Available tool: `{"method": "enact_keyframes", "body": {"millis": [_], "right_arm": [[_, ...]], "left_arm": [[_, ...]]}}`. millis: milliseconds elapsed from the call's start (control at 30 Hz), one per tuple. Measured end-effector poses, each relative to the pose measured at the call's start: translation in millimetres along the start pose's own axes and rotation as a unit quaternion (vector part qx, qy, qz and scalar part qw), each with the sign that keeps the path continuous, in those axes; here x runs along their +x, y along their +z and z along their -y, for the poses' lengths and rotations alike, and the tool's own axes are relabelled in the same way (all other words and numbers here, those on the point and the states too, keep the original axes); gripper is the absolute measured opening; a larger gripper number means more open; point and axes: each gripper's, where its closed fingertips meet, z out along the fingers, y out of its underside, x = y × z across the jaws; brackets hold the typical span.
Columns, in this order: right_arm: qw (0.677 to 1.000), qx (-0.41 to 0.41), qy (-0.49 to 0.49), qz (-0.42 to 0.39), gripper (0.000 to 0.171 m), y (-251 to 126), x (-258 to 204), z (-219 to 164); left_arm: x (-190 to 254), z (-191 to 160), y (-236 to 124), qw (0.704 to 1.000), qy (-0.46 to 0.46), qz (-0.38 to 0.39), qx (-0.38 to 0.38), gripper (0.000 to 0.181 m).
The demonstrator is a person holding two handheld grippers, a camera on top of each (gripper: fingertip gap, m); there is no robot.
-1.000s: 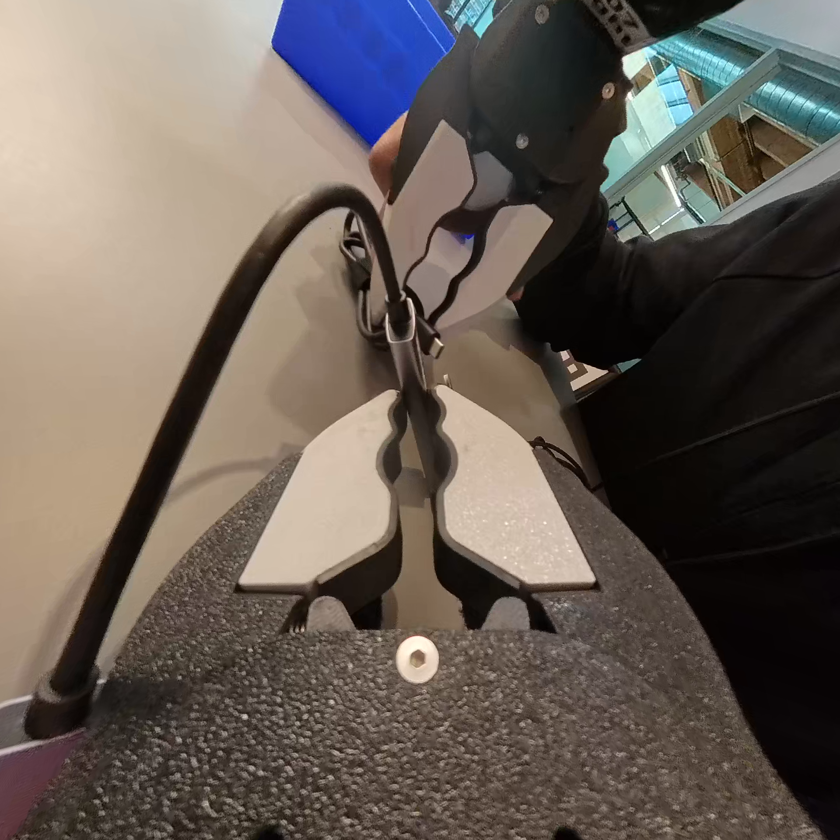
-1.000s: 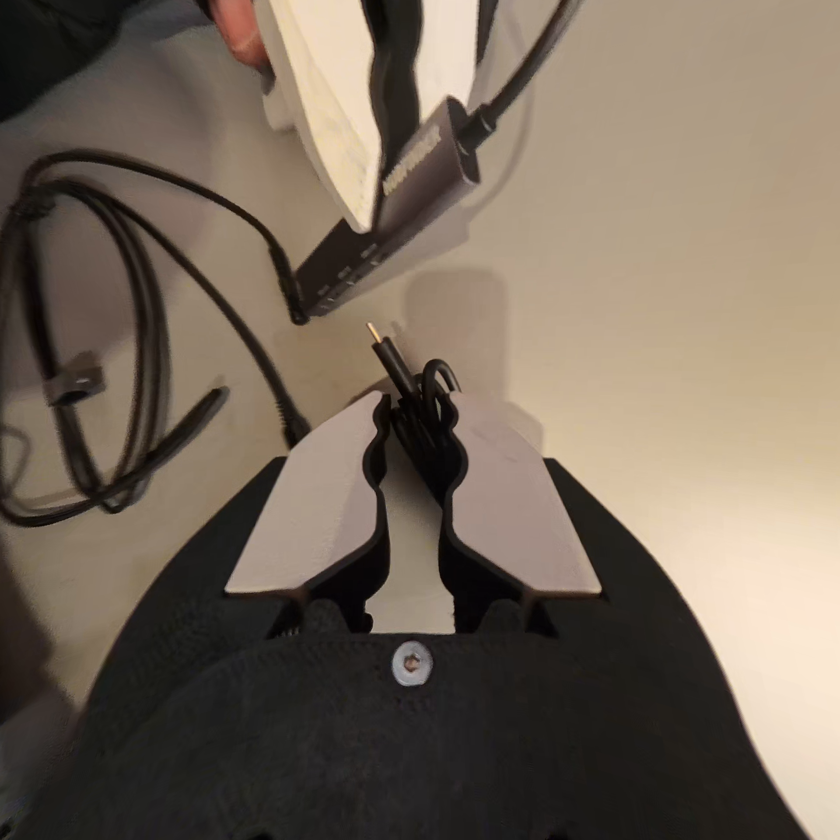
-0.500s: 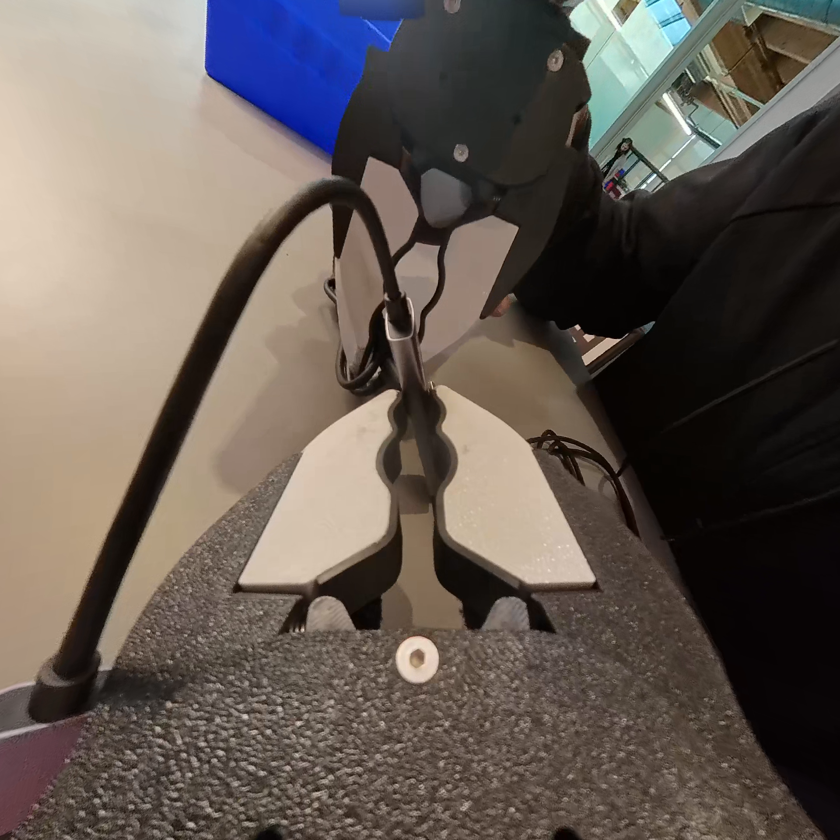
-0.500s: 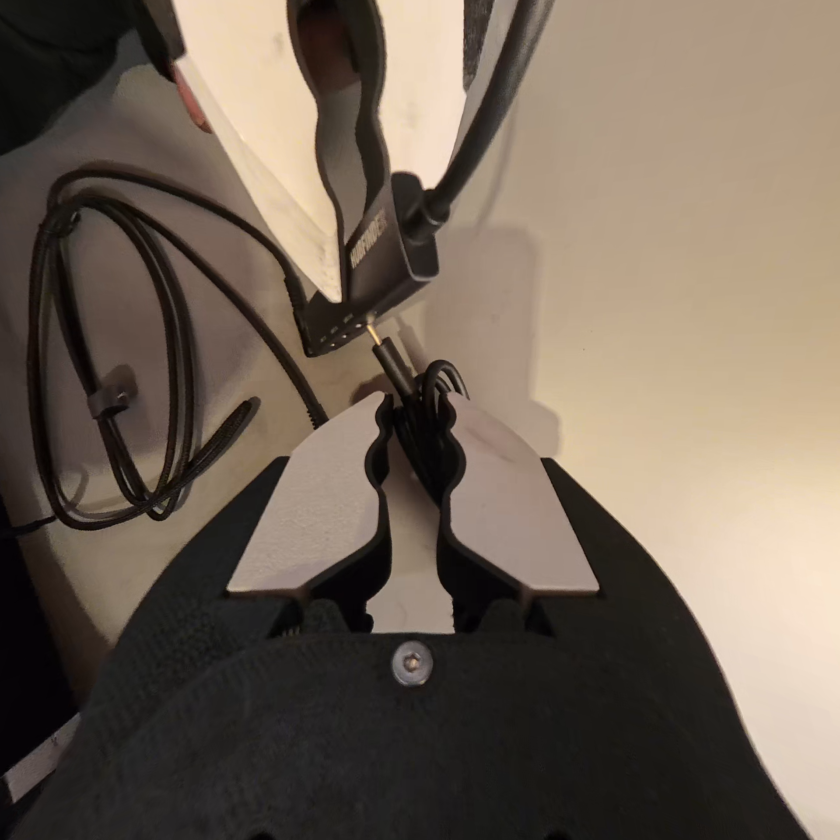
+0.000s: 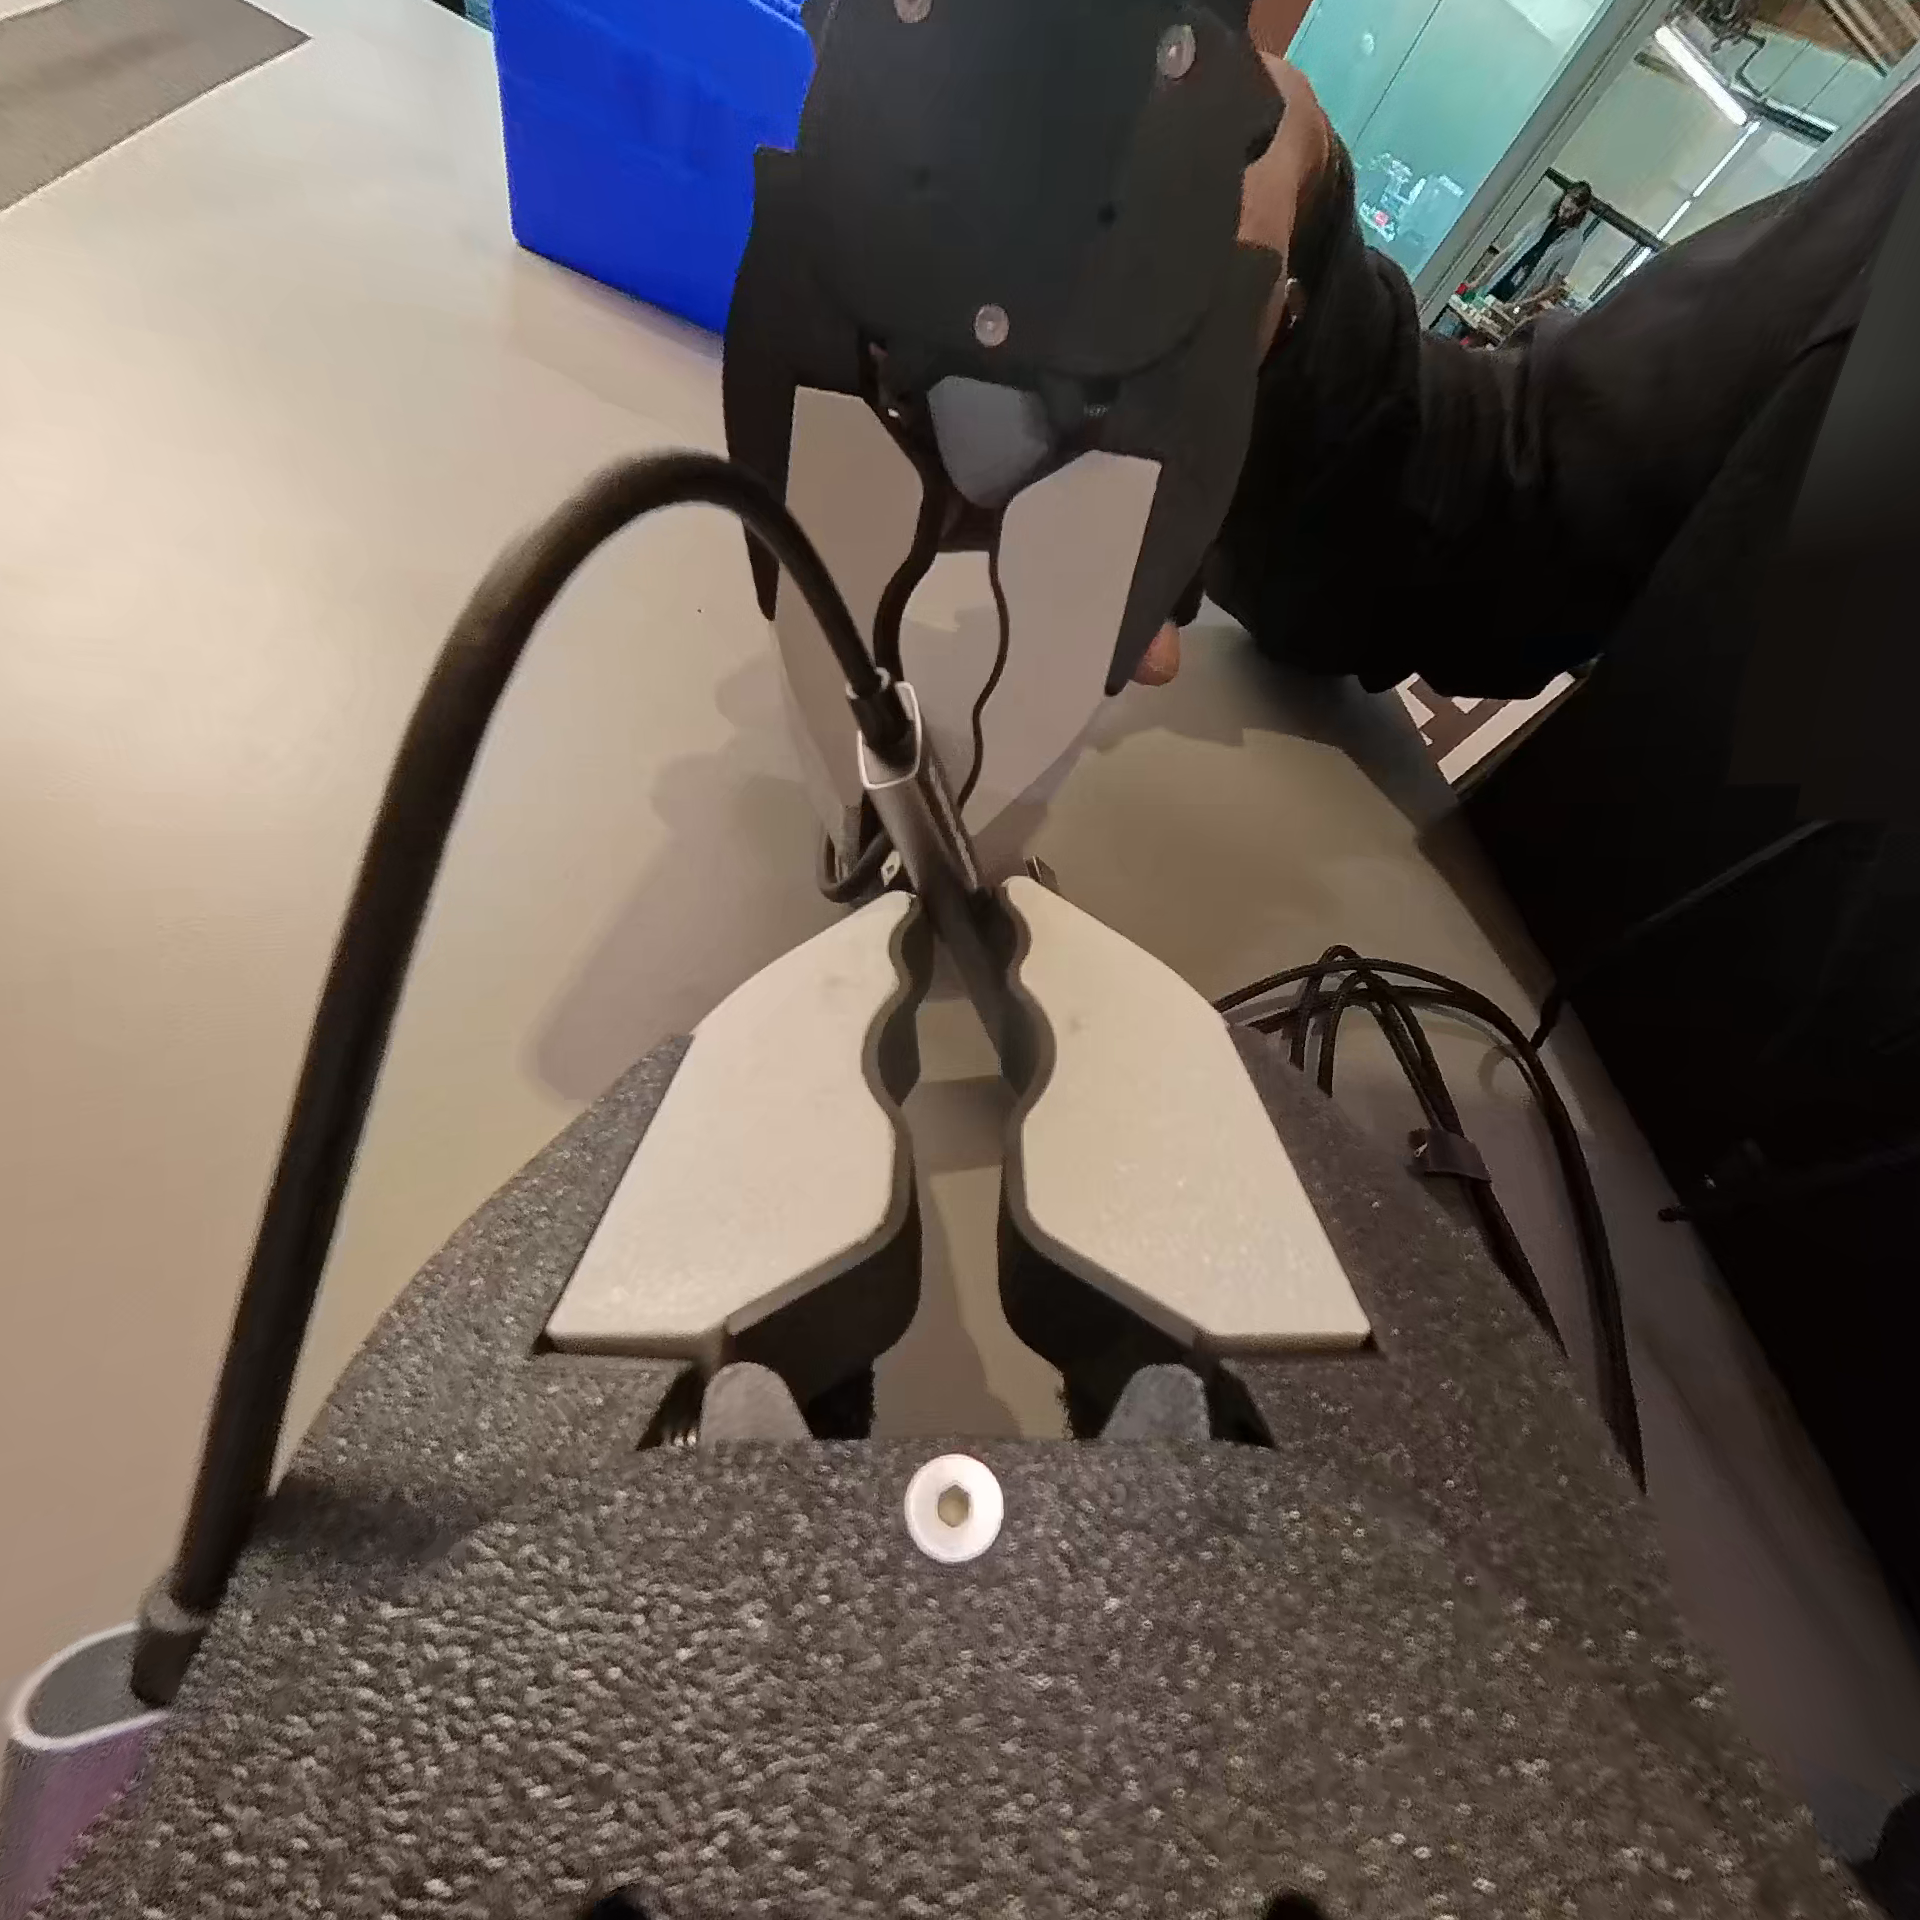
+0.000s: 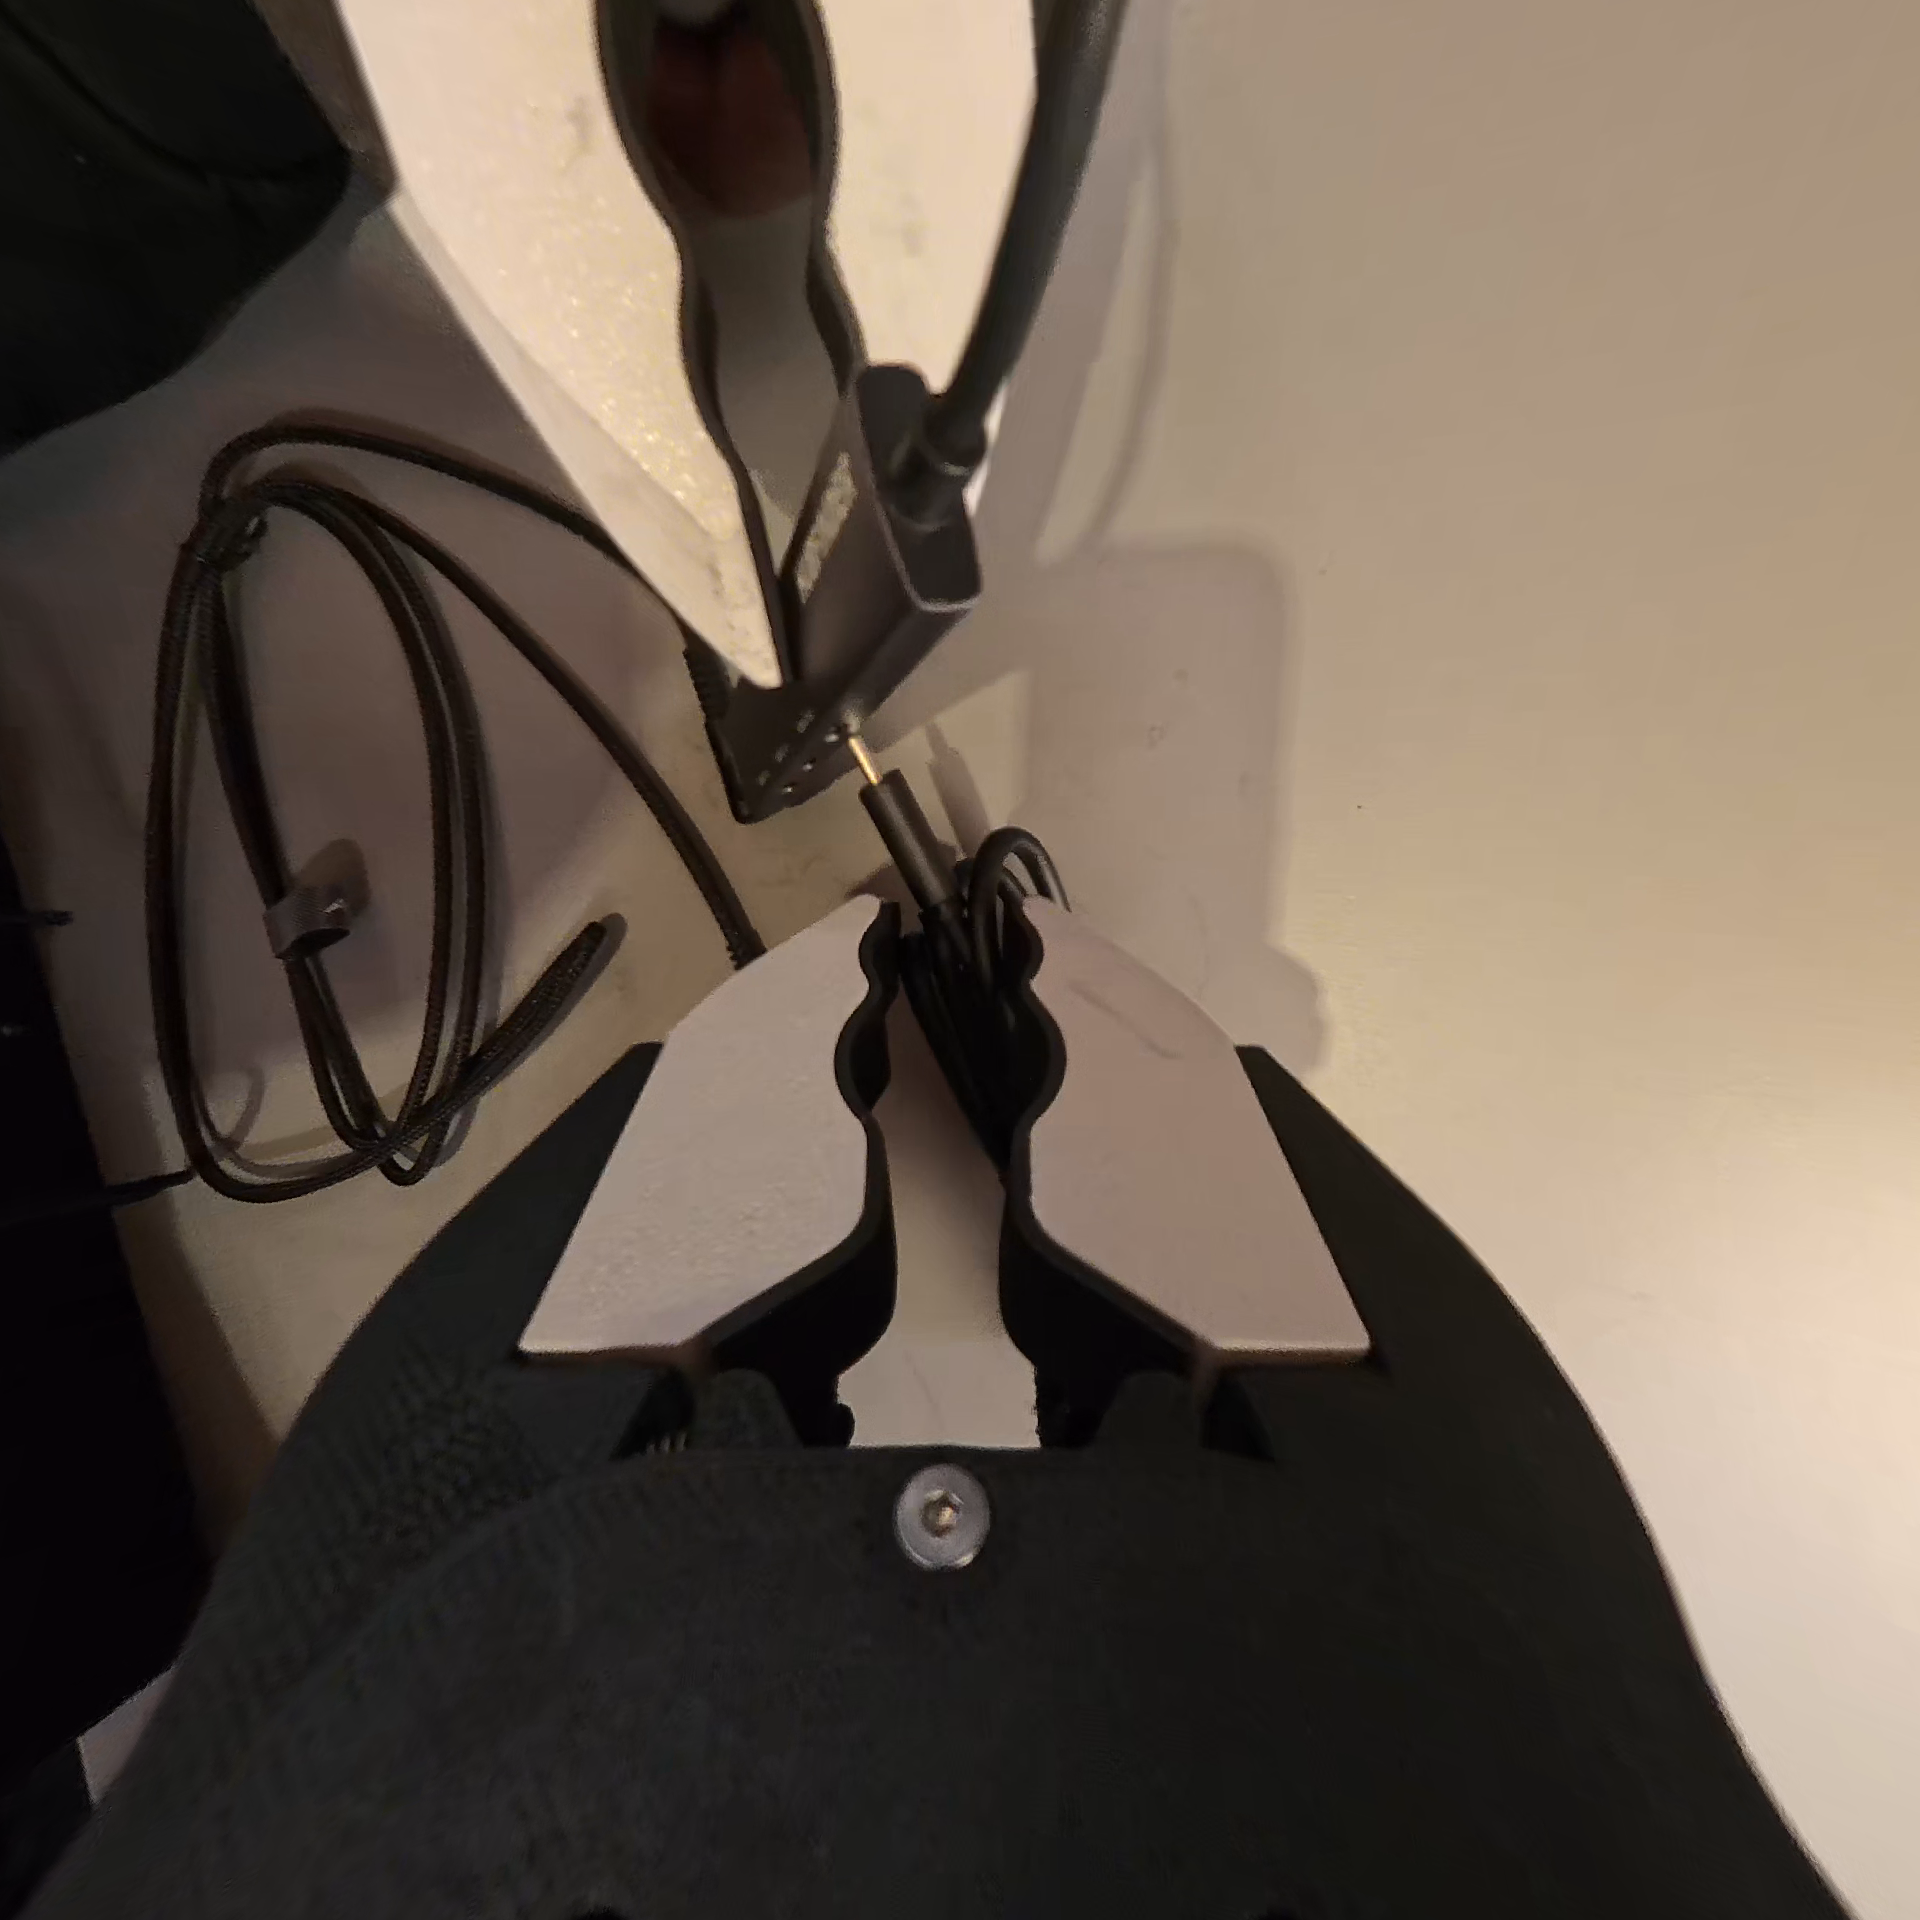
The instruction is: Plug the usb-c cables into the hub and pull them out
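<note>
My left gripper (image 5: 961, 904) is shut on the slim grey hub (image 5: 920, 800) and holds it above the table; the hub's thick black lead (image 5: 416, 883) arcs back to the left. In the right wrist view the hub (image 6: 831, 665) hangs between the left gripper's fingers (image 6: 623, 364). My right gripper (image 6: 956, 909) is shut on a black usb-c cable, whose plug (image 6: 899, 816) has its metal tip at the hub's port edge. In the left wrist view the right gripper (image 5: 997, 343) faces mine from just beyond the hub. A second cable (image 6: 717, 873) is plugged into the hub's left end.
A coiled black braided cable (image 6: 312, 904) with a strap lies on the beige table (image 6: 1558, 520) to the left; it also shows in the left wrist view (image 5: 1455, 1091). A blue bin (image 5: 634, 145) stands at the back. A person's dark sleeve (image 5: 1558, 468) is at the right. Left tips to right tips: about 5 centimetres.
The two grippers have closed in on each other. The plug tip, a gap away from the hub a second ago, now meets the hub's port edge.
</note>
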Motion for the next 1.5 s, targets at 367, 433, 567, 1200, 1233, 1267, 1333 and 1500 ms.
{"method": "enact_keyframes", "body": {"millis": [367, 433, 567, 1200, 1233, 1267, 1333, 1500], "right_arm": [[0.999, 0.036, -0.021, 0.019, 0.018, -10, 1, 5], [0.998, 0.015, -0.032, 0.045, 0.018, -15, -6, -5], [0.987, -0.069, -0.089, 0.113, 0.017, -21, -31, -25], [0.99, -0.07, -0.116, 0.043, 0.038, -4, 50, 10], [0.992, -0.048, -0.117, 0.019, 0.039, -9, 52, 13], [0.993, -0.019, -0.117, 0.005, 0.038, -11, 50, 17], [0.994, 0.001, -0.112, 0.002, 0.035, -8, 39, 14], [0.994, -0.005, -0.106, -0.017, 0.034, 12, 27, -6]], "left_arm": [[-4, 4, -9, 0.998, -0.043, -0.024, 0.024, 0.01], [-4, 5, -12, 0.997, -0.057, -0.039, 0.031, 0.01], [-1, 3, -18, 0.995, -0.068, -0.063, 0.031, 0.01], [-12, -6, -47, 0.993, -0.103, -0.045, 0.044, 0.01], [-14, -8, -46, 0.992, -0.112, -0.042, 0.04, 0.01], [-17, -9, -45, 0.991, -0.125, -0.039, 0.036, 0.01], [-22, -11, -42, 0.988, -0.149, -0.031, 0.029, 0.01], [-28, -16, -35, 0.982, -0.188, -0.023, 0.014, 0.011]]}}
